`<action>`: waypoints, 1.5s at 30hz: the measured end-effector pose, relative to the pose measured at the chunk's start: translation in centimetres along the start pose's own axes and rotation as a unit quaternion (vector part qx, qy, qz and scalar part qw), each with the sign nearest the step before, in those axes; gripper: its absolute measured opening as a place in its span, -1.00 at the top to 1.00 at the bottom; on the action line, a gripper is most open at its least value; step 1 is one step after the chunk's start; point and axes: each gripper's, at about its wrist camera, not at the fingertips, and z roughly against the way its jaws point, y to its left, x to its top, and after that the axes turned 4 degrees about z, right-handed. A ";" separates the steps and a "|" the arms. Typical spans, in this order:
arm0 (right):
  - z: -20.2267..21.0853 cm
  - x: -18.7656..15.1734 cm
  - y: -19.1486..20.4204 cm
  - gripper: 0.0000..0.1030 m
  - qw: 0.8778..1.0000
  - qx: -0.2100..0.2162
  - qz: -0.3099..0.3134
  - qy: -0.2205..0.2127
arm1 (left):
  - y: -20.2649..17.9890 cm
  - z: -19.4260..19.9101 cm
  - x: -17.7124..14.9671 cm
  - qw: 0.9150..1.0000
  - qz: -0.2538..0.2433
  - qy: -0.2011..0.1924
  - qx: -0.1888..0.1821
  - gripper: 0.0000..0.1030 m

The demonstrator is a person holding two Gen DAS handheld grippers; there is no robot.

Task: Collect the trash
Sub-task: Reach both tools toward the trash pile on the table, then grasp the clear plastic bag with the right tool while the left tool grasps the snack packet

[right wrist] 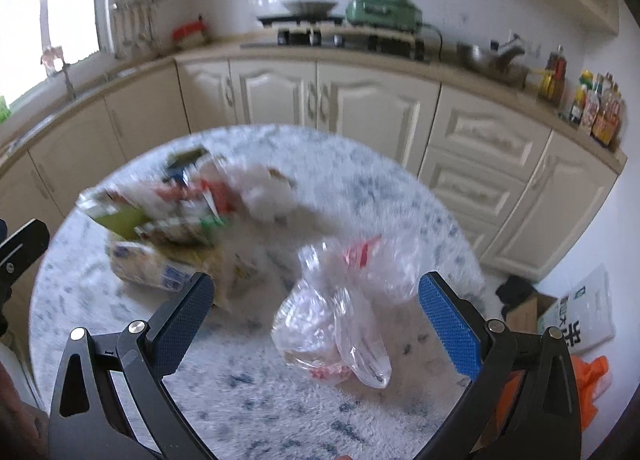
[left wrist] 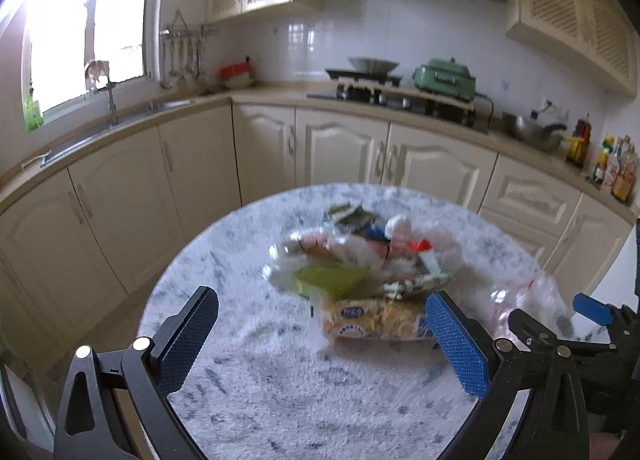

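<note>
A pile of trash (left wrist: 360, 264) lies on the round marble table (left wrist: 248, 380): wrappers, a green packet (left wrist: 332, 280), a white crumpled wad (left wrist: 398, 225) and a printed snack bag (left wrist: 376, 322) at its near side. My left gripper (left wrist: 320, 332) is open just short of the snack bag. A crumpled clear plastic bag (right wrist: 340, 312) lies to the right of the pile (right wrist: 180, 211). My right gripper (right wrist: 316, 312) is open, its jaws on either side of the clear bag. The right gripper also shows in the left wrist view (left wrist: 560, 320).
Cream kitchen cabinets (left wrist: 340, 147) and a counter with sink (left wrist: 120, 119), stove (left wrist: 368, 87), green cooker (left wrist: 444, 77) and bottles (left wrist: 616, 167) ring the table. On the floor at right lie a cardboard box (right wrist: 528, 312), a white bag (right wrist: 580, 312) and an orange bag (right wrist: 592, 380).
</note>
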 end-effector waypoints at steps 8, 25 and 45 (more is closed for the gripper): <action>-4.8 -1.1 -0.9 -0.98 0.998 0.014 -0.023 0.050 | -1.2 -4.4 -1.0 0.999 0.016 0.043 -0.026 -0.99; -5.9 -1.7 -2.5 -0.08 0.997 0.037 -0.030 0.060 | -6.4 -11.7 1.1 0.979 -0.193 0.038 -0.049 -0.99; -3.5 -2.3 -3.3 -0.02 0.997 0.047 -0.043 0.044 | -8.1 -8.4 -0.2 0.961 -0.200 0.091 -0.170 0.05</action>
